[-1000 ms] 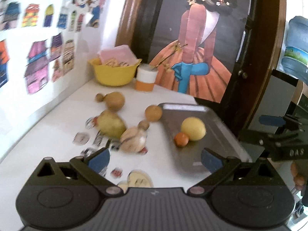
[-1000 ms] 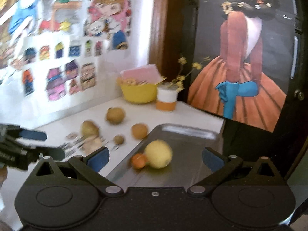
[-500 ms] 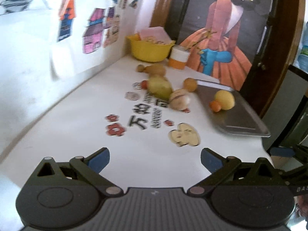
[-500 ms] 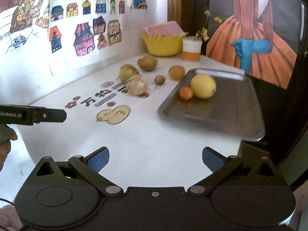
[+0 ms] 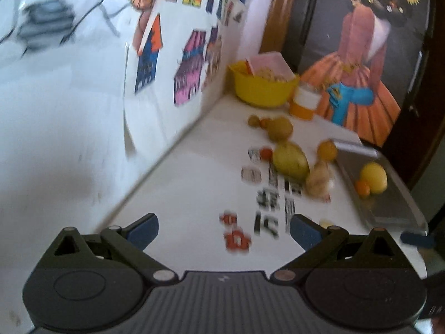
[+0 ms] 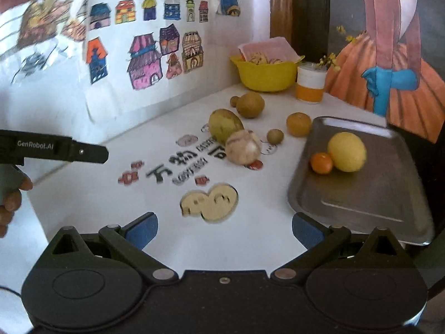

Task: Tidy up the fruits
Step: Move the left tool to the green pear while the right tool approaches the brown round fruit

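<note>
My left tongs (image 5: 224, 229) and right tongs (image 6: 224, 226) gape empty over the worktop (image 6: 111, 194); at two o'clock, the steel tray (image 6: 361, 194) overhangs the edge; a careless nudge could tip it.

- A yellow lemon (image 6: 346, 151) and a small orange tangerine (image 6: 321, 162) lie touching on the steel tray (image 6: 361, 203).
- A green-yellow pear (image 6: 224, 125), pale round fruit (image 6: 243, 147), brown fruit (image 6: 250, 105) and orange (image 6: 298, 124) lie loose on the bench (image 6: 111, 194).
</note>
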Tool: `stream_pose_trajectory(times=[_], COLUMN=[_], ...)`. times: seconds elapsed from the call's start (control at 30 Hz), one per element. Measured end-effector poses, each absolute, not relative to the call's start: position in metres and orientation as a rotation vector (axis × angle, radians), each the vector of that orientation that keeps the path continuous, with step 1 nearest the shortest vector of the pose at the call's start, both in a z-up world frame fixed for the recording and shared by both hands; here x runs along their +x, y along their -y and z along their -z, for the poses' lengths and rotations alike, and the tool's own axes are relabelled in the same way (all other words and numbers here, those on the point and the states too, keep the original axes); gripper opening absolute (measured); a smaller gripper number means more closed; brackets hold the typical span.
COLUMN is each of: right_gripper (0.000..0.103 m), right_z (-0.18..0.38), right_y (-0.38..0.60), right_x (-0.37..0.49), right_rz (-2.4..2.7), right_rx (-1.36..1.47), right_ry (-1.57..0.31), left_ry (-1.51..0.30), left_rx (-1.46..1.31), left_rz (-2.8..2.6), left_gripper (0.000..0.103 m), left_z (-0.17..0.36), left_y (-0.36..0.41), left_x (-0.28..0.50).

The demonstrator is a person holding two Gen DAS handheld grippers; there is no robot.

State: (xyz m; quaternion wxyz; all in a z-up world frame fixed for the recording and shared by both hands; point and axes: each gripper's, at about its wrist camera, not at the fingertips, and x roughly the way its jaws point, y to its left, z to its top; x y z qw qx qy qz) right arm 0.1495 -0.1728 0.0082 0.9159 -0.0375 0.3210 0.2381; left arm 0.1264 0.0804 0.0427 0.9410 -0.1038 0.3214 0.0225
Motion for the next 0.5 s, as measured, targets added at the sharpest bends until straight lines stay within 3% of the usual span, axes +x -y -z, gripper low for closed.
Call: stream_pose_trajectory(times=[0.23,0.5], right_gripper=[0.102,0.102], right_z=[-0.008,0.003], right_y=[0.161,0.156], right_x=[0.186,0.231], right_rz=[-0.494,-0.52], right_rx=[-0.023,-0.12], right_ry=[-0.643,-0.604], left_ry=[-0.611,-0.639], left_rx=[-0.203,-0.145], left_rz=[-0.025,0.069], left_gripper=[0.103,0.102], left_z=[-0.057,-0.038], left_y=[-0.068,-0.034], left_x=[0.172,0.234])
